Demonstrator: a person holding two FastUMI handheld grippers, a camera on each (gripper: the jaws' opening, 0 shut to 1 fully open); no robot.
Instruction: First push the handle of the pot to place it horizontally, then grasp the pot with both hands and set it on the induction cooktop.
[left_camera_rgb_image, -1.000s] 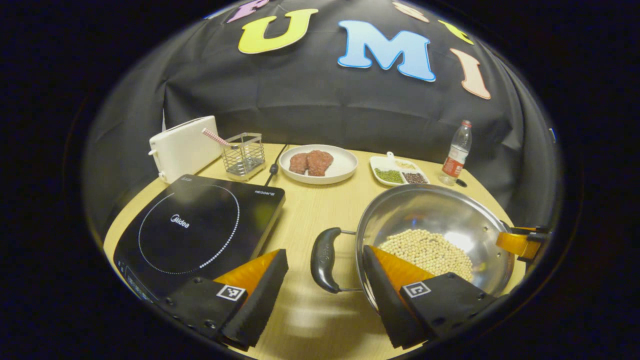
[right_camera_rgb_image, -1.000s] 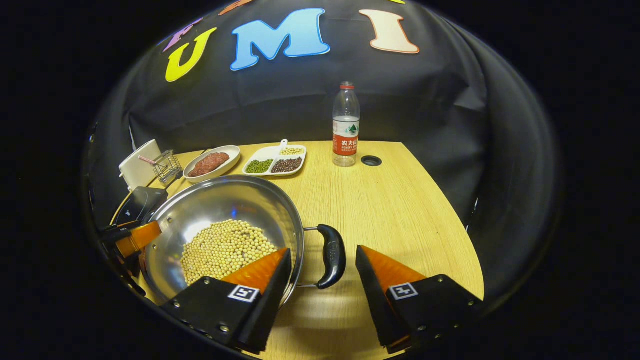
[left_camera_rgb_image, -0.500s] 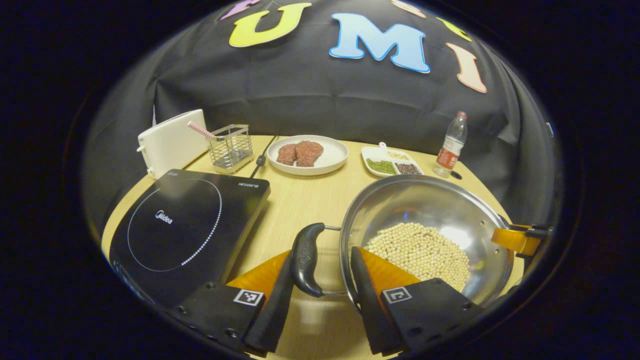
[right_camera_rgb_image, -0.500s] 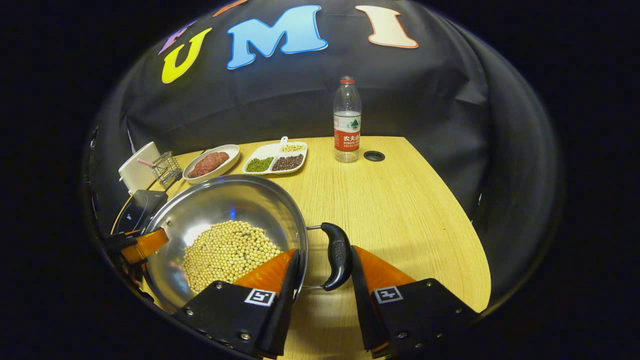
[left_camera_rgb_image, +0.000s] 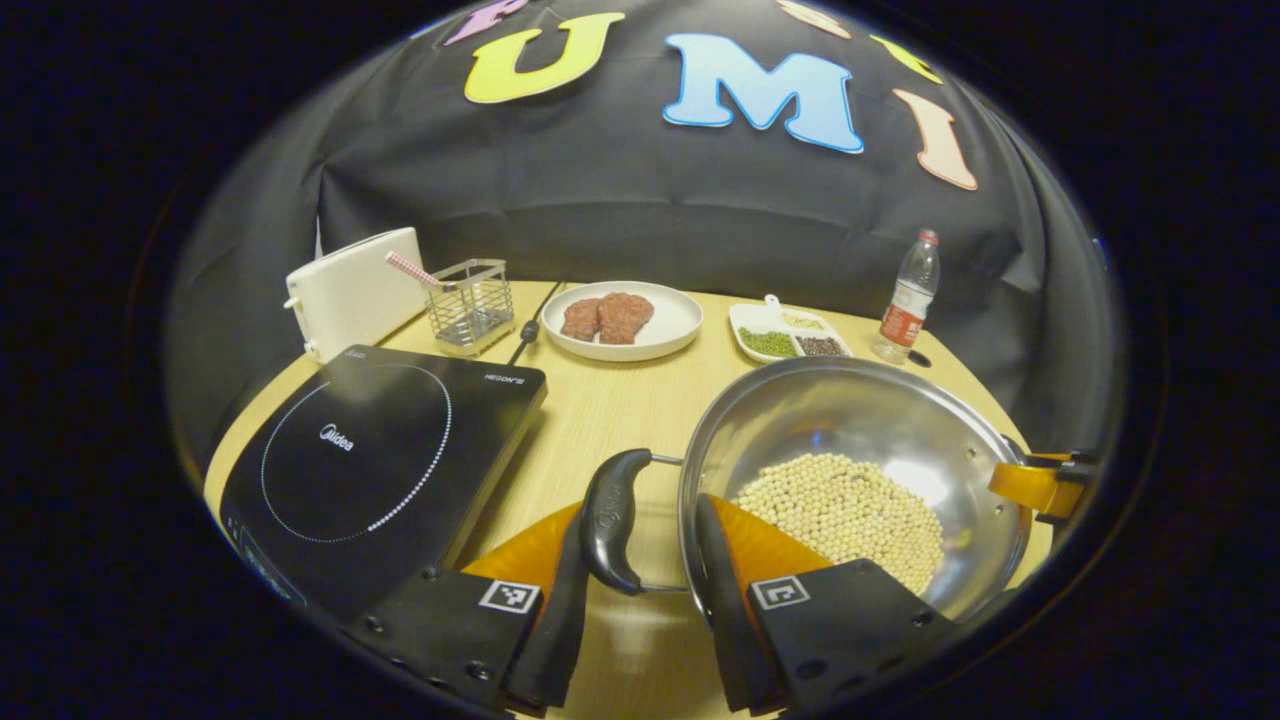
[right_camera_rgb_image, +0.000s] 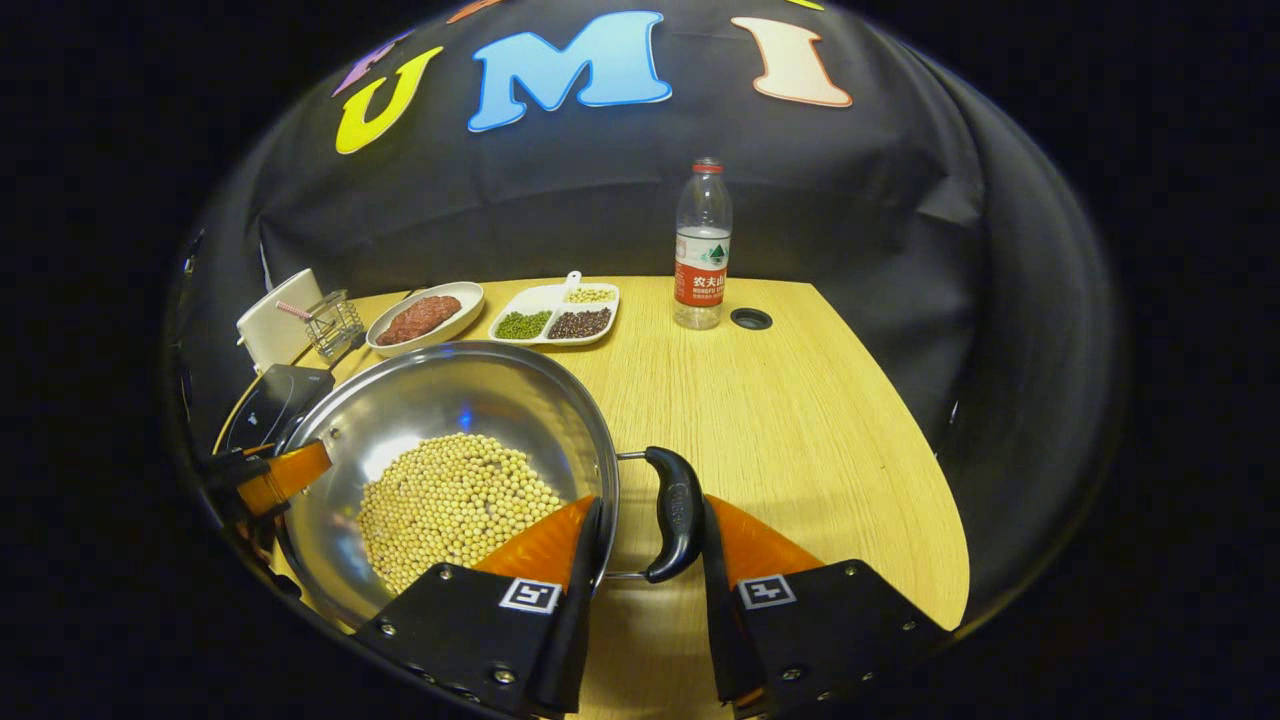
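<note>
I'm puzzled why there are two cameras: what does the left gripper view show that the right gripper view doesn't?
Left gripper view: the induction cooktop with its whole top, and the left gripper straddling the pot's left handle. Right gripper view: the right gripper straddling the right handle, plus open table beside it. Both: the pot of beans, the meat plate, divided dish and bottle.
</note>
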